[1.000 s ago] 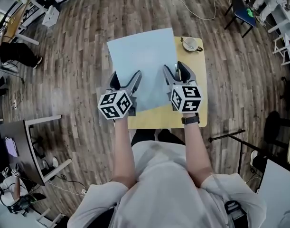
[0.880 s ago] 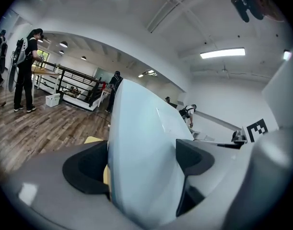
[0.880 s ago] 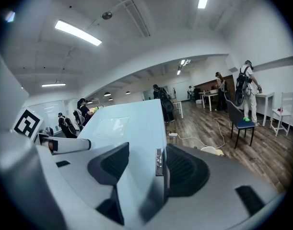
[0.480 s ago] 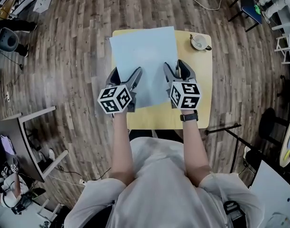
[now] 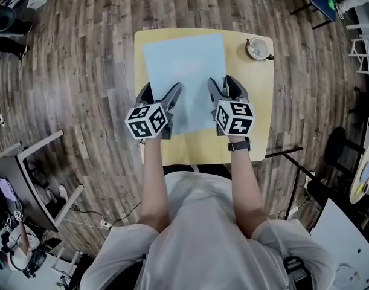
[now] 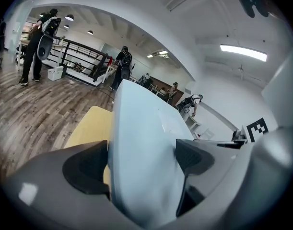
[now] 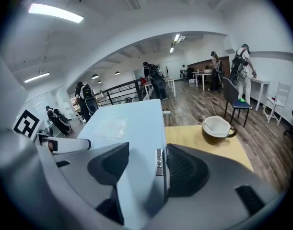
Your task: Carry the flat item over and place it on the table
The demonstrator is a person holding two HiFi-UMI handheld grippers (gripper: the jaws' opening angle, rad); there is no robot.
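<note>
**Lowering the flat sheet onto the tabletop**

Gripping from either side, the left tongs [image 6: 141, 162] are clenched on the near left edge of the pale blue flat sheet [image 5: 184, 65], one jaw on each face. The right tongs [image 7: 146, 169] pinch its near right edge the same way. The sheet reaches away from the person over the yellow tabletop [image 5: 256, 113], covering its left and middle. From the left gripper view its far end looks tilted upward, though I cannot tell whether any part rests on the wood yet. A cup [image 5: 256, 49] stands at the far right corner, apart from the sheet.

To finish well, I would bring both tongs down together and level, so the sheet does not twist. It should stay inside the left rim and clear of the cup, and both tongs should release only once it lies flat
</note>
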